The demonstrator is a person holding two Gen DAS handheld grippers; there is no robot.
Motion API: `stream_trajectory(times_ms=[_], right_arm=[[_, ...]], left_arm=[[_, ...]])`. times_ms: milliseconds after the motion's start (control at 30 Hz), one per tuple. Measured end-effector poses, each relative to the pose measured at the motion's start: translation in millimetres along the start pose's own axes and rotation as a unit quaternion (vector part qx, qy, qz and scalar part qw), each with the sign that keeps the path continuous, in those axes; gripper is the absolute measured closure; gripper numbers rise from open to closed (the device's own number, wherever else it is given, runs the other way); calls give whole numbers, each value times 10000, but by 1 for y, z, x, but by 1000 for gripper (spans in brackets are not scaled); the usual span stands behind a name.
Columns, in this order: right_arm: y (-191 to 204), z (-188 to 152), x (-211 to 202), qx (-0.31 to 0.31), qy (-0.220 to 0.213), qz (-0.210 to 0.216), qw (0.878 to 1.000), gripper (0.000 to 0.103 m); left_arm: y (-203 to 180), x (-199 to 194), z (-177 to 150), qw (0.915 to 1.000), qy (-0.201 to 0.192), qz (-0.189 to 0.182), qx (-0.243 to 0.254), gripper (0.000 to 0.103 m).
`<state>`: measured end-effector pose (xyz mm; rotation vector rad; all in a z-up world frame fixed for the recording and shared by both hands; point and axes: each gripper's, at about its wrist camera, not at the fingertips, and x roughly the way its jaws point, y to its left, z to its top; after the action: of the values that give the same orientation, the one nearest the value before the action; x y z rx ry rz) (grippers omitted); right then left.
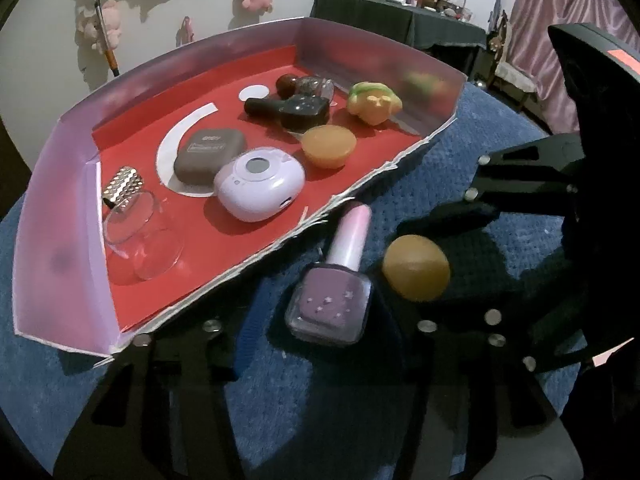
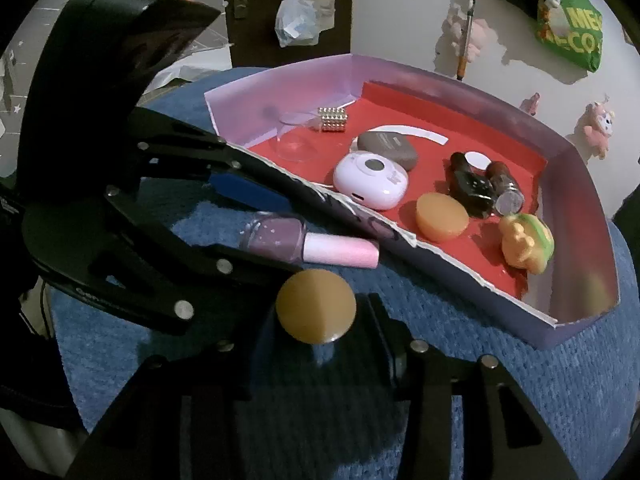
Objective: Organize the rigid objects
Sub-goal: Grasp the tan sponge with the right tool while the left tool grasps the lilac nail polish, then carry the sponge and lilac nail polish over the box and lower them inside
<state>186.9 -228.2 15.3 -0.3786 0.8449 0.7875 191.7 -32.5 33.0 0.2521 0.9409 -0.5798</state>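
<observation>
A purple nail polish bottle (image 1: 330, 280) with a pink cap lies on the blue cloth just outside the tray's torn front edge; it also shows in the right wrist view (image 2: 296, 242). My left gripper (image 1: 320, 320) is open with the bottle between its fingers. An orange-brown ball (image 1: 416, 268) lies next to the bottle. My right gripper (image 2: 320, 320) is open around the ball (image 2: 316, 306). The red-floored tray (image 1: 56, 216) holds several objects.
In the tray: a clear glass (image 1: 140, 236), a silver bead cube (image 1: 124, 186), a grey case (image 1: 210, 156), a white round device (image 1: 260, 184), an orange puck (image 1: 328, 146), a dark bottle (image 1: 296, 112), a yellow toy (image 1: 372, 102). Blue cloth (image 1: 460, 152) covers the table.
</observation>
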Motion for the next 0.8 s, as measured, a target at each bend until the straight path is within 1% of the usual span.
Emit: stream_trajectory(times_ms=[33, 167, 267, 367, 467, 567, 633, 800], right_arm=[[0, 0, 0, -11, -4, 18, 10000, 63], [2, -2, -2, -37, -59, 47, 10000, 63], [1, -6, -9, 57, -146, 56, 9999, 63], [-2, -8, -23, 180, -301, 5, 9994, 63], [-4, -11, -38, 333, -467, -112, 9983, 63], [-7, -17, -51, 533, -550, -202, 9969, 63], [-7, -22, -57, 647, -584, -219, 9960, 63], [-4, -31, -64, 731, -591, -317, 9951, 63]], left_arm=[[-1, 0, 0, 10000, -29, -33, 17, 65], [-5, -2, -2, 9999, -114, 40, -18, 65], [-8, -8, -6, 9998, -173, 42, -105, 65], [-14, -20, -11, 9993, -333, 46, -186, 65], [-22, -36, -17, 9980, -569, 143, -240, 65], [-26, -50, -24, 9963, -765, 134, -365, 65], [-29, -59, -29, 9953, -861, 133, -425, 65], [-34, -69, -35, 9942, -952, 144, -484, 65]])
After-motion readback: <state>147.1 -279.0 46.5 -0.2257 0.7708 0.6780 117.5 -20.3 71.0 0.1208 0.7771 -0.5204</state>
